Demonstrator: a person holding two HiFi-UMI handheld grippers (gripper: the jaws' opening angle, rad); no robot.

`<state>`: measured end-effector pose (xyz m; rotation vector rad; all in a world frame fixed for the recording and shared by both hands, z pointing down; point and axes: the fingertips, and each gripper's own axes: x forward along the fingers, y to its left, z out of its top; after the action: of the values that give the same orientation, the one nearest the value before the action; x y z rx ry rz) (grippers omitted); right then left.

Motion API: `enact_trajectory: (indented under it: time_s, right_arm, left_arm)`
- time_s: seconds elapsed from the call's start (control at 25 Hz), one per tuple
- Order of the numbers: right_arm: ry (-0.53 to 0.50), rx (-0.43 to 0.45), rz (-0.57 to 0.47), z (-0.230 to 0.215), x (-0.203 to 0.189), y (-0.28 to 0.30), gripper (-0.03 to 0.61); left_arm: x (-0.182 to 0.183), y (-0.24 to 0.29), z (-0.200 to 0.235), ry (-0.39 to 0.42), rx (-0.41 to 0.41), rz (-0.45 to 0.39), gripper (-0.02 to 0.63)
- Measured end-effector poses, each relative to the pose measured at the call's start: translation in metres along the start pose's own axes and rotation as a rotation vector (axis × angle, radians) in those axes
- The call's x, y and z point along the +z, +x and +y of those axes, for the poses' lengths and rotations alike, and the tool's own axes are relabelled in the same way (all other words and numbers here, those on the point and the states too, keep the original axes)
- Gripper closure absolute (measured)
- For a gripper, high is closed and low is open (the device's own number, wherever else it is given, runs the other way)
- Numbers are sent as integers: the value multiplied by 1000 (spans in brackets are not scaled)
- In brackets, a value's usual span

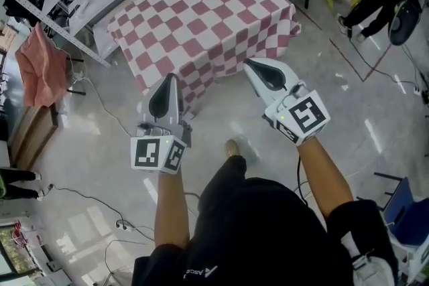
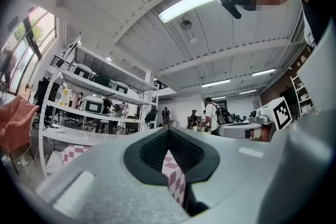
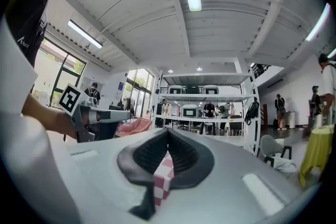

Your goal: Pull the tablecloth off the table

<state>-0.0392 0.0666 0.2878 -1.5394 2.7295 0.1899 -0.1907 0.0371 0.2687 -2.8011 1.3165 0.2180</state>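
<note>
The left gripper [image 1: 171,80] and right gripper [image 1: 251,67] each clamp the near hem of the cloth [image 1: 201,17], which stretches straight ahead of them.

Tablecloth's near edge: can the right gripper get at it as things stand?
Yes, it seems so: the right gripper is shut on the tablecloth at its near hanging edge, checkered fabric pinched between its pads, with nothing in between. The left gripper grips the same edge.

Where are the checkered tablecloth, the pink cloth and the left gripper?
checkered tablecloth [image 1: 201,17], head view, middle of its top.
pink cloth [image 1: 40,70], head view, its hanging middle.
left gripper [image 1: 171,80], head view, between its fingertips.
</note>
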Motion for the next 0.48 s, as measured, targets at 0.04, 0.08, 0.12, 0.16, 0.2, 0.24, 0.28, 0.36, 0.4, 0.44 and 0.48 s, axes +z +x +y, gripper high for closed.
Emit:
enact_trajectory:
  time_s: [0.04, 0.08, 0.12, 0.16, 0.2, 0.24, 0.28, 0.36, 0.4, 0.44, 0.48]
  right_arm:
    - [-2, -2, 2, -12, 2, 19, 577]
    - [-4, -5, 5, -24, 3, 37, 577]
    - [-6, -8, 9, -35, 3, 55, 577]
    - [-9, -10, 13, -45, 1, 72, 577]
    - [-11, -12, 18, -54, -2, 87, 577]
    - [-12, -13, 23, -61, -6, 101, 577]
    - [-12, -13, 27, -68, -10, 113, 577]
    - [-15, -11, 39, -78, -18, 133, 577]
    - [-19, -8, 47, -82, -21, 142, 577]
    - [-22, -4, 54, -86, -25, 151, 577]
    - [-25, 0, 60, -90, -27, 159, 577]
  left_arm:
    - [1, 17, 15, 0, 0, -1, 604]
    - [2, 33, 29, -2, 1, -2, 603]
    - [2, 48, 43, -5, 0, -4, 603]
    - [1, 63, 56, -6, 0, -5, 604]
    - [-1, 75, 68, -7, 0, -6, 604]
    - [-3, 86, 79, -7, 0, -7, 603]
    - [-5, 96, 89, -7, 1, -7, 603]
    - [-11, 112, 105, -11, 7, -6, 604]
    - [-14, 119, 112, -15, 10, -4, 604]
    - [-17, 125, 119, -19, 14, -1, 603]
    - [-20, 131, 125, -21, 17, 2, 603]
